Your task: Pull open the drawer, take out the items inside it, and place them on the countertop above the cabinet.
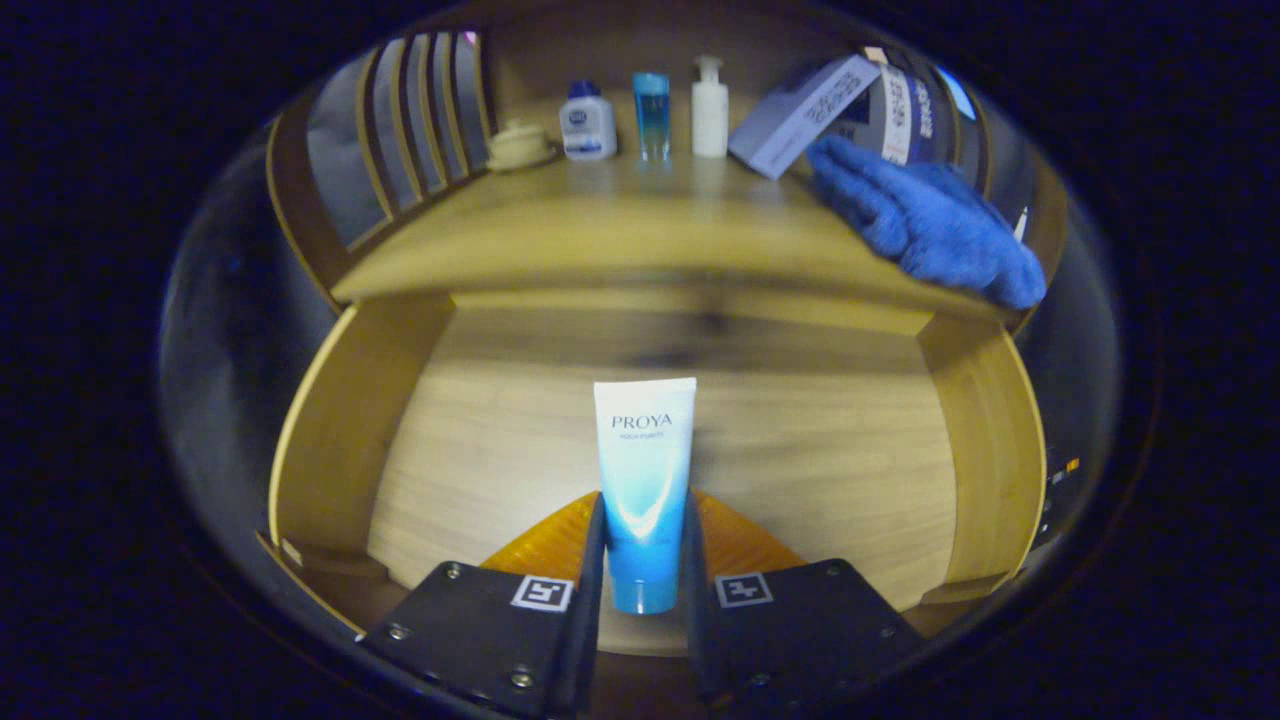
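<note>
The gripper is clamped on a white-and-blue tube: both fingers press on the tube's lower sides, and its blue cap end hangs down between them. The tube stands upright, its flat crimped end up. It is held over the open drawer, whose pale wooden floor spreads out behind and to either side of the tube (whether the cap touches that floor cannot be told).

Beyond the tube, past the drawer's far edge, lies the countertop. On it, well behind the tube and slightly to its left, stands a white bottle with a blue cap; further left of that sits a small cream lidded dish. Almost straight behind the tube stands a clear blue bottle, and just to the right of it a white pump bottle. Right of the tube's line, a pale blue box leans tilted, and a blue towel drapes over the countertop's right side. A slatted wooden rail borders the countertop's left side.
</note>
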The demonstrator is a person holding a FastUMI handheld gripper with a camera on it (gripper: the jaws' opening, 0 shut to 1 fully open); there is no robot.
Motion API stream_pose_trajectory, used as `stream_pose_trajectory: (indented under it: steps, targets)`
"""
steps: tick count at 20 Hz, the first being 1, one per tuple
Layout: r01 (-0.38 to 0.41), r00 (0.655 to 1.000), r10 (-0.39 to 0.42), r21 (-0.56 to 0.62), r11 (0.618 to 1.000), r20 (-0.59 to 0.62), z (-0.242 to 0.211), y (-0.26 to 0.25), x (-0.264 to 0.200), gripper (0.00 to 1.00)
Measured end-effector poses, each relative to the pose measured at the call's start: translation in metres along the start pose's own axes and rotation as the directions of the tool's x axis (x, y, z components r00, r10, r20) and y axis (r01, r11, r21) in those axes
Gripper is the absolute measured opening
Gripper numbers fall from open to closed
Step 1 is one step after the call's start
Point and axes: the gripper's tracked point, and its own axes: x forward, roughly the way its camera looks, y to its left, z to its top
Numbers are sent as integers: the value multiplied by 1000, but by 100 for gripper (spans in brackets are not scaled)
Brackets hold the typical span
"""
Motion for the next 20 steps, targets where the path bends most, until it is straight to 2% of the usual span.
stream_pose_trajectory:
  steps: [3, 5, 8, 12, 13, 16, 20]
  targets:
    - [-19, 989, 19, 0, 1000, 145, 14, 2, -23, 37]
    - [-35, 968, 29, 18, 999, 248, 28, -1, -46, 37]
    - [-84, 916, 49, 71, 994, 398, 49, -6, -85, 37]
    - [-113, 841, 42, 99, 989, 540, 78, -21, -133, 37]
    - [-112, 822, 37, 97, 989, 569, 87, -26, -148, 37]
    - [-110, 798, 15, 122, 986, 603, 107, -31, -163, 37]
    - [-89, 785, -8, 125, 988, 619, 137, -33, -159, 37]
